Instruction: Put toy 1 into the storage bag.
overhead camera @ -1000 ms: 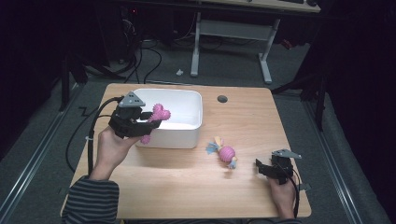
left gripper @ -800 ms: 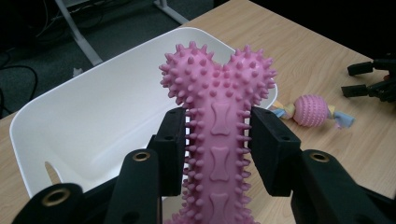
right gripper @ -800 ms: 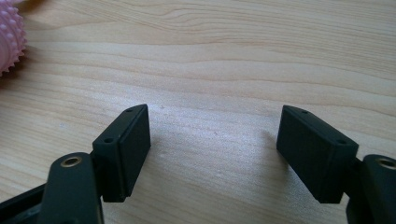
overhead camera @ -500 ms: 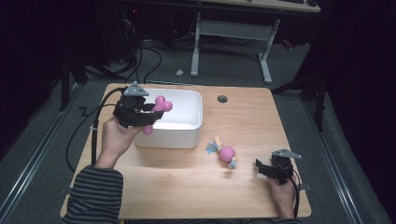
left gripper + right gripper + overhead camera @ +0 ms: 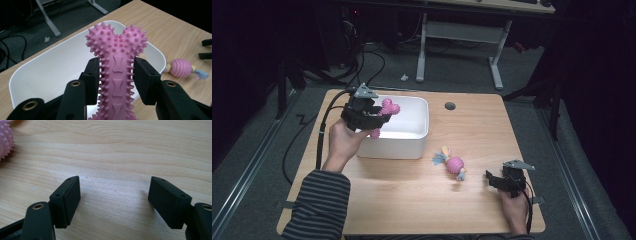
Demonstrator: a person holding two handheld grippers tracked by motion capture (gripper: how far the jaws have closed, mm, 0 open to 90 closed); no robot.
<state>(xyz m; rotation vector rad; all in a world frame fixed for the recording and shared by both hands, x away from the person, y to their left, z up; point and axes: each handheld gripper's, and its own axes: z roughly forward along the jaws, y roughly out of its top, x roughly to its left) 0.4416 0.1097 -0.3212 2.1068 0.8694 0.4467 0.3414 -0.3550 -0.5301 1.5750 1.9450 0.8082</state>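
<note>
A pink spiky rubber bone point(image 5: 116, 75) is clamped at its shaft between the jaws of my left gripper point(image 5: 116, 80), its knobbed end pointing over the white bin point(image 5: 50, 67). From above, the left gripper point(image 5: 374, 114) holds the bone point(image 5: 388, 108) above the bin's point(image 5: 409, 145) left rim. A pink ball toy with coloured rope ends point(image 5: 454, 164) lies on the table right of the bin. My right gripper point(image 5: 492, 180) rests near the table's front right, jaws wide apart over bare wood point(image 5: 113, 195).
The wooden table point(image 5: 412, 210) has a round cable hole point(image 5: 450, 106) at the back. A cable point(image 5: 323, 135) trails from the left gripper off the table's left side. A desk frame point(image 5: 462, 45) stands on the floor behind.
My left hand has carried the bone away from me and a little to the right, further over the bin's left rim. The right gripper has stayed put.
</note>
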